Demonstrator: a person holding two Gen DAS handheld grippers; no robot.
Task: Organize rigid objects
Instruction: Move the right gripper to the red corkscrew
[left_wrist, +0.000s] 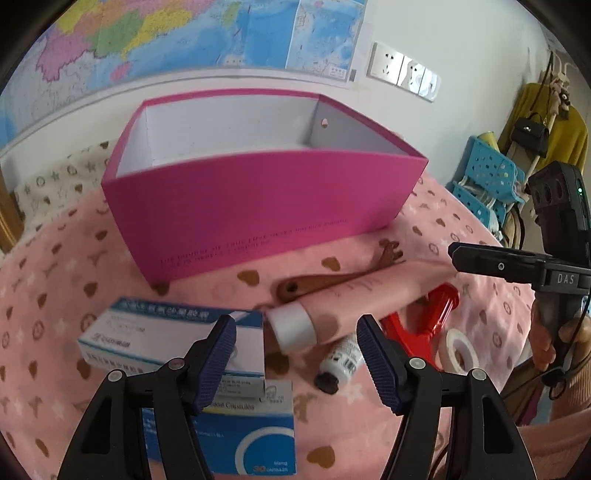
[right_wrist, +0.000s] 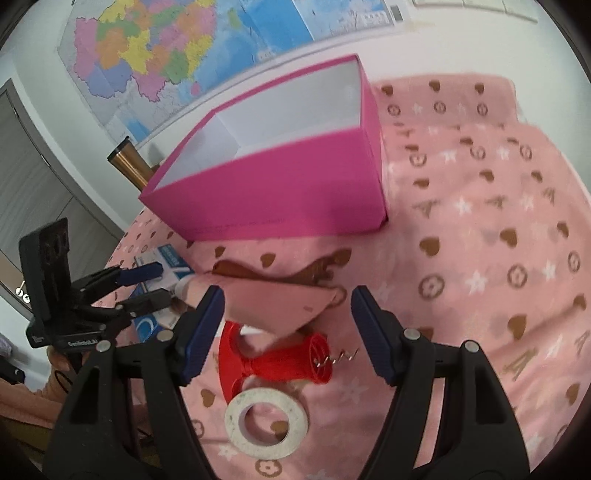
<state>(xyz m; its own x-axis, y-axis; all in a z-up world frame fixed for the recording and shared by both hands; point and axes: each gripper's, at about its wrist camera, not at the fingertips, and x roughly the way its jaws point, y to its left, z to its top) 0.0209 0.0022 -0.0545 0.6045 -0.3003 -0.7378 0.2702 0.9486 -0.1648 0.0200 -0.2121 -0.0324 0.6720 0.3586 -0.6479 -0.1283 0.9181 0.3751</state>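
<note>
A big pink box (left_wrist: 258, 206) stood open on the far side of a pink blanket (right_wrist: 480, 229) with hearts and stars. Its white inside looked bare. In front of it, near the tongs, lay the small things. At the left, two blue and white pill packs (left_wrist: 162, 332) lay one on the other. Just to their right lay a pink tube (left_wrist: 351, 299) with a white cap, and a brown wooden tool (left_wrist: 332, 280) lay behind it, touching it. A tiny white bottle (left_wrist: 340, 360) with a black cap lay near the tube's cap. At the right lay a red corkscrew (right_wrist: 280, 363), partly under the tube, and a white tape ring (right_wrist: 262, 421) lay just in front of it. The left tongs (left_wrist: 297, 360) hung over the packs and the tube cap, jaws apart, gripping nothing. The right tongs (right_wrist: 286, 330) hung over the tube and the corkscrew, jaws wide apart, gripping nothing.
</note>
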